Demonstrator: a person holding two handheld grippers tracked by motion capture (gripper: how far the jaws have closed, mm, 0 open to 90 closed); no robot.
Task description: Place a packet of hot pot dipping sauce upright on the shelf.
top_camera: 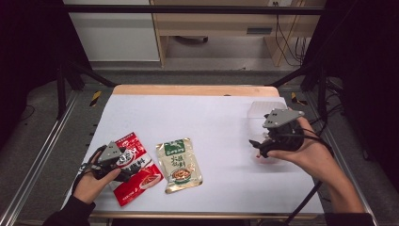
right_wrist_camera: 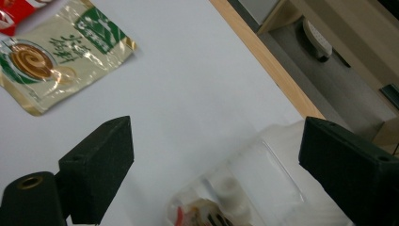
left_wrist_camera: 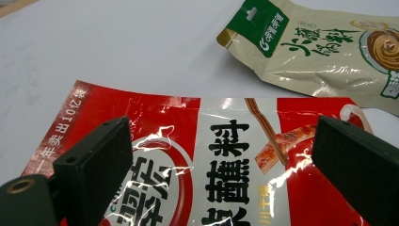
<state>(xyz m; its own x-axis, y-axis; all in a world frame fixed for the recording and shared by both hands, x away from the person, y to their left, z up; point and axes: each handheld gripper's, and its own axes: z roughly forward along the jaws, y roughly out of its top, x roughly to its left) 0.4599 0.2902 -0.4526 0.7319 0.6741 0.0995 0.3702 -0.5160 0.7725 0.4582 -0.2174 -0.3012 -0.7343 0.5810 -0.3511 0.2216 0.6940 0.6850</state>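
- Landmark: red sauce packet point(top_camera: 136, 169), lying flat on the white table sheet point(top_camera: 211, 122), near-left part of it.
- L gripper point(top_camera: 123, 168): held in the person's left hand point(top_camera: 91, 181), sits right over the red packet's near-left portion. In the left gripper view the jaws stand wide apart w/ the packet point(left_wrist_camera: 226, 160) lying flat beneath and between them; pads not pressing on it, nothing gripped.
- Beige sauce packet point(top_camera: 179, 165): just beside the red packet, on its right; edges look very close, contact cannot be told. Green header w/ hang hole at the far end. Also seen in the left gripper view point(left_wrist_camera: 324, 52), beyond the red packet, and in the right gripper view point(right_wrist_camera: 51, 61).
- R gripper point(top_camera: 256, 147): held in the right hand point(top_camera: 306, 150), well apart from the red packet, far over on the sheet's right side. Jaws fully spread, nothing between the pads.
- Clear plastic container point(top_camera: 261, 109): far right of the red packet, just beyond the R gripper. In the right gripper view it point(right_wrist_camera: 254, 183) lies below the open jaws, untouched; small white and reddish contents inside, too blurred to identify.
- Table's wooden edge point(top_camera: 193, 89): far side, beyond the sheet.
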